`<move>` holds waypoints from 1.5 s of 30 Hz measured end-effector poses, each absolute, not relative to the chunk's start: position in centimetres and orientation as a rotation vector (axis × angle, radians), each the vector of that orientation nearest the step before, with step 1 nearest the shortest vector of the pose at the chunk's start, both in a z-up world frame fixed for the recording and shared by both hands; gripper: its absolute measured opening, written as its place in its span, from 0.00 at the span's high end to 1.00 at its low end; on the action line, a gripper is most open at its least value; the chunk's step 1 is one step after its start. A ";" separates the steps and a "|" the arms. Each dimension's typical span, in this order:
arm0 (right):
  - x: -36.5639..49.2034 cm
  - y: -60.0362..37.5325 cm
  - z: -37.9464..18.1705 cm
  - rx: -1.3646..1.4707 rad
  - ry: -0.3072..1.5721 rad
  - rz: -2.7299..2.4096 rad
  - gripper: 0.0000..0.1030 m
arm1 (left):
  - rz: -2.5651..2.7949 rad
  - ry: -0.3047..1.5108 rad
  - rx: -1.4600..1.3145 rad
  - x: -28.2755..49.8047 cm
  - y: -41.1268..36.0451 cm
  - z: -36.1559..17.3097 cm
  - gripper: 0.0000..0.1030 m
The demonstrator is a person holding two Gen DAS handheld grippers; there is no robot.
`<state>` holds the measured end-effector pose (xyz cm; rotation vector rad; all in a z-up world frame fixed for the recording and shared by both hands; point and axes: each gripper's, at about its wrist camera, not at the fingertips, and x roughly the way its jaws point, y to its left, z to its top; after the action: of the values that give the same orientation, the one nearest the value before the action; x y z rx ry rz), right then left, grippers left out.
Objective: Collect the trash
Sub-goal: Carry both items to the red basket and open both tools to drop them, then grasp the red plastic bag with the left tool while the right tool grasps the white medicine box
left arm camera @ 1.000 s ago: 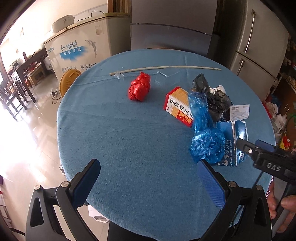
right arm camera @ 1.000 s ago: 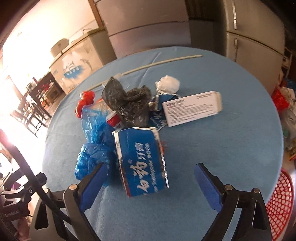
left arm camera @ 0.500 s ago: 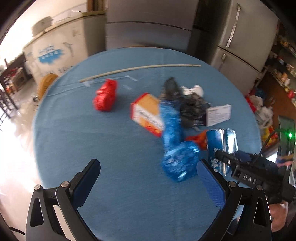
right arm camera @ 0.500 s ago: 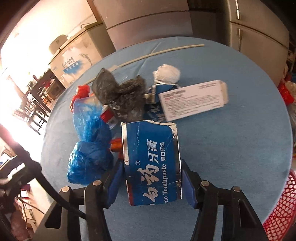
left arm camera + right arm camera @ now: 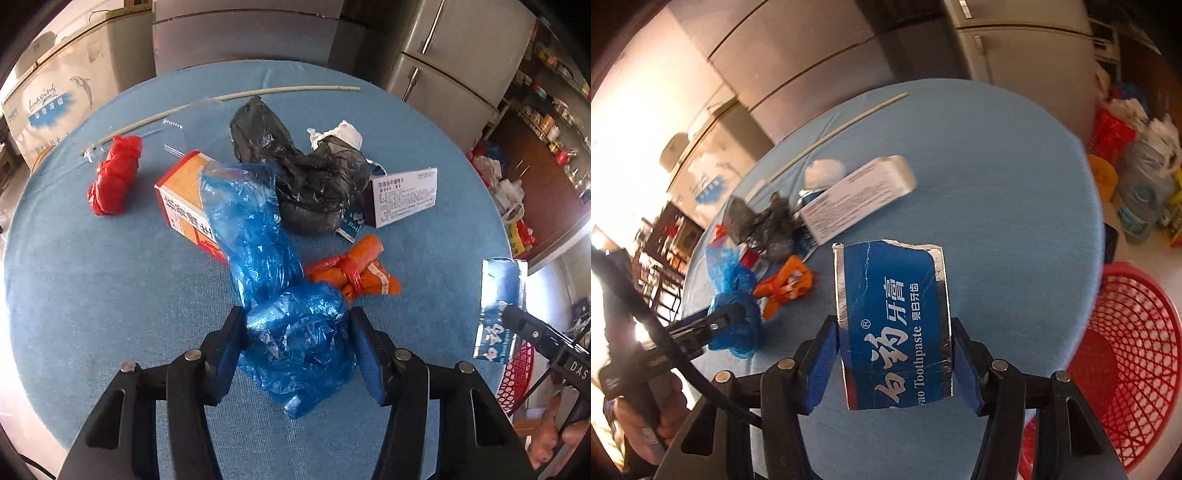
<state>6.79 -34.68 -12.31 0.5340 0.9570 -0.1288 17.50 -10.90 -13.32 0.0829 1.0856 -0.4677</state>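
A crumpled blue plastic bag lies on the round blue table. My left gripper has its jaws closing on the bag's lower lump, and both pads press its sides. My right gripper is shut on a torn blue toothpaste box, held above the table's right part. In the left wrist view this box hangs at the right edge. Still on the table are a red bag, an orange-and-white carton, a black bag, a white medicine box and an orange wrapper.
A red mesh basket stands on the floor just right of the table. A thin white rod lies along the far side, with a white tissue near the black bag. Fridges and a freezer stand behind; a hand holds each gripper.
My left gripper moved forward onto the blue bag and closed around it. My right gripper closed on the toothpaste box, lifted it and swung right toward the red basket.
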 end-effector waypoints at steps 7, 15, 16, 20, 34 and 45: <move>3.2 -38.7 -11.8 0.600 0.897 -0.183 0.41 | -0.468 0.983 0.145 14.2 -10.7 -10.6 0.45; -1.6 -44.1 -10.9 0.662 0.817 -0.318 0.41 | -0.744 0.832 0.275 8.0 -17.3 -5.3 0.45; -2.2 -44.8 -10.9 0.670 0.810 -0.338 0.41 | -0.779 0.822 0.295 7.4 -18.5 -5.1 0.45; -5.8 -47.6 -11.3 0.737 0.786 -0.412 0.41 | -0.946 0.829 0.378 4.4 -24.7 -5.1 0.44; -11.9 -51.5 -12.8 0.911 0.746 -0.510 0.31 | -1.092 0.835 0.573 1.9 -34.2 -9.0 0.31; -8.8 -50.0 -11.2 0.831 0.729 -0.464 0.31 | -0.795 0.939 0.416 7.7 -19.7 -10.0 0.31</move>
<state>-8.80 -50.04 -11.22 0.8313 0.7292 -0.4636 7.69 -19.70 -10.05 0.4164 0.9392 -0.7948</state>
